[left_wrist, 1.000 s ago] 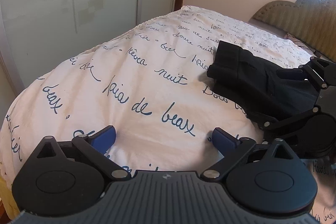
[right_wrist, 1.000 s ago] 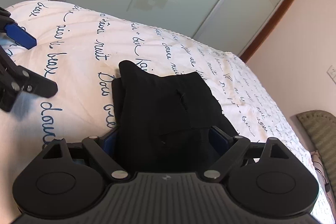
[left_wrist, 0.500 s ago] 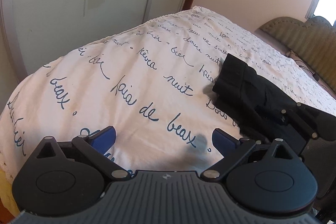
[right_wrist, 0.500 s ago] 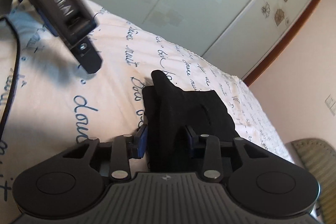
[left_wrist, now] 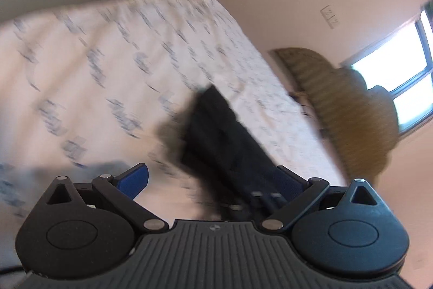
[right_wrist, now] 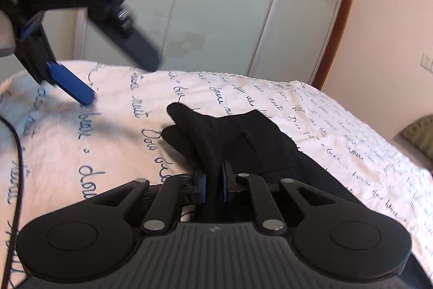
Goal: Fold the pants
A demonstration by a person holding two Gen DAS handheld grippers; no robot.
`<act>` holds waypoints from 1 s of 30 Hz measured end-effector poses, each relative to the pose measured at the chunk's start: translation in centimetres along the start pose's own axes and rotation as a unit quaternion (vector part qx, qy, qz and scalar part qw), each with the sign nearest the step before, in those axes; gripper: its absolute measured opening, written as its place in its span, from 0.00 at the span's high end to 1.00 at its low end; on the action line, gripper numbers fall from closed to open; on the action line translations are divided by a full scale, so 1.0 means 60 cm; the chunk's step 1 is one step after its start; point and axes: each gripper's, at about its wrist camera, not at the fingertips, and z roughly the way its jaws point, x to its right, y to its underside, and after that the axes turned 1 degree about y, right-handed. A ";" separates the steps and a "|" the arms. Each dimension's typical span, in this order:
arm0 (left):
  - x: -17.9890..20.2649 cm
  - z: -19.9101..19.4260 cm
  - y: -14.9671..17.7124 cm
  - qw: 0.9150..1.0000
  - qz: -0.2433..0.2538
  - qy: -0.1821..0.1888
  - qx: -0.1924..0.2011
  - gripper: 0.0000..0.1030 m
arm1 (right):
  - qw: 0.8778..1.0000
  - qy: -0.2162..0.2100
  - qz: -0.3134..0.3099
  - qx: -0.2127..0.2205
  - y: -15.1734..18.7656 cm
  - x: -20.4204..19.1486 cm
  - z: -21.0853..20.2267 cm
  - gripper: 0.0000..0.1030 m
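Close to the right wrist camera, the right gripper (right_wrist: 213, 187) is closing, and its blue pads already pinch a raised fold of the black pants (right_wrist: 243, 145). The pants lie folded on the bed cover (right_wrist: 338, 126), which is white with dark blue handwriting; I can read "nuit" and "de", the other words are not clear. To the upper left of this view the left gripper (right_wrist: 116, 75) hangs above the cover, jaws spread apart with nothing between them, a little blurred. A black cable (right_wrist: 16, 148) runs down the left edge. Behind the bed stands a pale wardrobe (right_wrist: 216, 18) with flower prints on one door.

The left wrist view is blurred. It shows the left gripper (left_wrist: 213, 178) wide open and the pants (left_wrist: 219, 134) beyond it on the cover (left_wrist: 108, 58). Only this view shows the padded headboard (left_wrist: 349, 104) and the bright window (left_wrist: 400, 72); the writing here cannot be read.
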 end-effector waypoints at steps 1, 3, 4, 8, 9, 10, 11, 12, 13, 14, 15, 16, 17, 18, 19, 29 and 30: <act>-0.004 0.017 -0.004 0.999 -0.025 0.023 -0.011 0.03 | 1.000 -0.004 0.009 0.001 -0.001 0.005 -0.001 0.90; -0.012 0.049 -0.010 0.997 -0.069 0.028 -0.022 0.03 | 0.999 -0.009 0.036 0.008 -0.003 0.016 -0.004 0.90; -0.014 0.062 -0.011 0.996 -0.083 0.021 -0.026 0.04 | 0.999 -0.013 0.049 0.011 -0.003 0.021 -0.006 0.90; -0.007 0.109 -0.014 0.995 -0.094 0.010 -0.039 0.04 | 0.997 -0.018 0.071 0.018 -0.003 0.033 -0.012 0.90; -0.006 0.117 -0.016 0.995 -0.092 0.006 -0.038 0.04 | 0.997 -0.019 0.072 0.019 -0.003 0.034 -0.012 0.90; -0.005 0.126 -0.021 0.996 -0.085 -0.002 -0.030 0.06 | 0.997 -0.020 0.073 0.018 -0.002 0.035 -0.012 0.90; -0.005 0.133 -0.023 0.997 -0.077 -0.019 -0.018 0.09 | 0.997 -0.021 0.073 0.017 -0.002 0.035 -0.011 0.90; -0.005 0.140 -0.024 0.997 -0.073 -0.036 -0.012 0.14 | 0.997 -0.021 0.073 0.016 -0.002 0.034 -0.010 0.90; -0.007 0.147 -0.027 0.996 -0.073 -0.044 -0.013 0.20 | 0.997 -0.022 0.073 0.015 -0.003 0.034 -0.010 0.90; -0.007 0.153 -0.027 0.997 -0.068 -0.044 -0.015 0.23 | 0.997 -0.024 0.073 0.013 -0.002 0.034 -0.009 0.90; -0.005 0.158 -0.026 0.997 -0.059 -0.047 -0.014 0.28 | 0.997 -0.028 0.072 0.007 -0.003 0.034 -0.007 0.90; -0.003 0.162 -0.025 0.997 -0.047 -0.056 -0.013 0.42 | 0.997 -0.034 0.069 -0.001 -0.004 0.033 -0.003 0.89; -0.002 0.165 -0.024 0.997 -0.035 -0.073 -0.014 0.50 | 0.997 -0.039 0.066 -0.010 -0.004 0.031 0.000 0.87; -0.002 0.168 -0.024 0.996 -0.026 -0.079 -0.015 0.60 | 0.997 -0.038 0.066 -0.015 -0.005 0.030 0.000 0.83; -0.008 0.165 -0.024 0.997 -0.021 -0.076 -0.015 0.64 | 0.997 -0.040 0.068 -0.020 -0.004 0.031 -0.001 0.74; 0.014 0.147 -0.001 0.990 0.083 -0.113 0.008 0.66 | 0.877 -0.190 0.442 -0.018 0.022 0.257 -0.039 0.20; 0.018 0.147 0.002 0.989 0.093 -0.117 0.011 0.66 | 0.847 -0.201 0.490 -0.038 0.027 0.278 -0.021 0.16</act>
